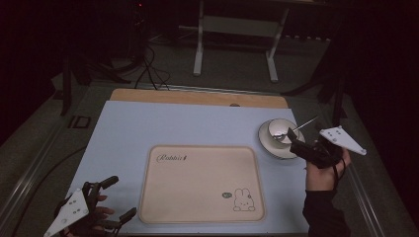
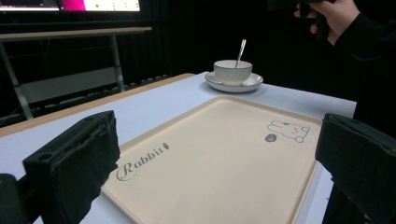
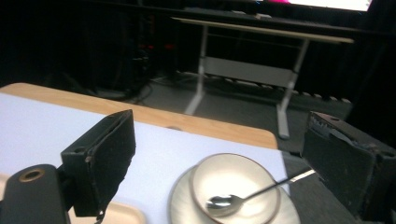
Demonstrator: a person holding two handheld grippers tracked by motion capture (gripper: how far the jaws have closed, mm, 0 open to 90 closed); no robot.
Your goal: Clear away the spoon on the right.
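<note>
Holding the left gripper (image 1: 120, 196) low at the near left corner of the counter (image 1: 123, 128), jaws spread wide, gripping nothing, touching nothing. Looking along those jaws across the beige tray (image 2: 219, 163), bare inside, printed with "Rabbit" lettering (image 2: 142, 159) and a small rabbit drawing (image 2: 288, 130).

Hovering the right gripper (image 1: 295, 142) just beside the near right edge of the saucer (image 1: 267, 143), jaws likewise wide apart and empty, one on each side of the cup in the right gripper view.

Sitting at the far right of the counter, beyond the tray's far right corner: a white cup (image 3: 236, 186) on its saucer (image 3: 180, 203). Resting inside the cup, a metal spoon (image 3: 247, 195), bowl down in the bottom, handle leaning over the rim and pointing up and away to the right, toward the counter's right edge. Leaning steeply upward in the left gripper view, that same spoon (image 2: 241, 51).
</note>
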